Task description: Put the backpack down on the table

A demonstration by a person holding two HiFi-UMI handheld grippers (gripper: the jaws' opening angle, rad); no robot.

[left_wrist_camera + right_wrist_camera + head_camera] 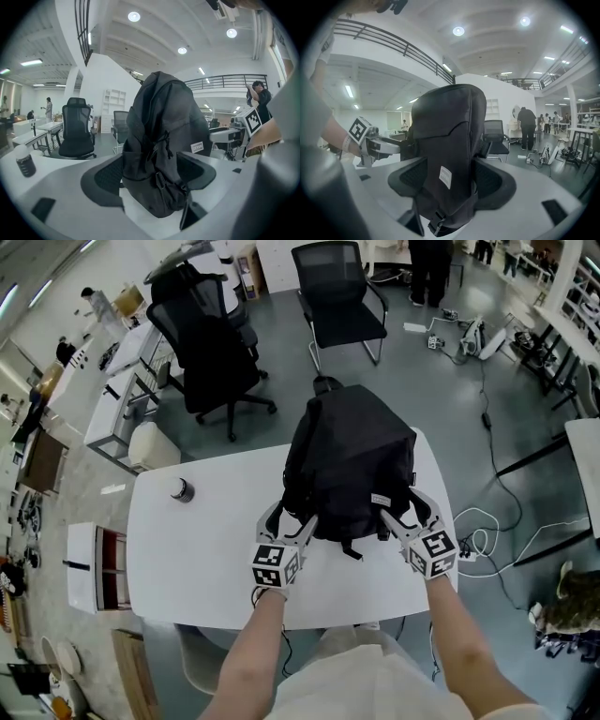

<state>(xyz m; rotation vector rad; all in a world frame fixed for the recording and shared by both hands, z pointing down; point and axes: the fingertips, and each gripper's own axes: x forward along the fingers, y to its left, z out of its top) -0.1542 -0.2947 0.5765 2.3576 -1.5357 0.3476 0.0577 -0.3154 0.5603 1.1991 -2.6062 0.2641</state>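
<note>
The backpack (349,460) stands on the table (192,559), a bottle (182,489) to its left.

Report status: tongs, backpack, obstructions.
Both clamped on backpack: left tongs, right tongs. Bag upright over table; touchdown unclear. Small jar far left, clear of it.

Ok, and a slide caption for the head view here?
A black backpack held upright on the white table, left gripper and right gripper each with jaws closed on it.
</note>
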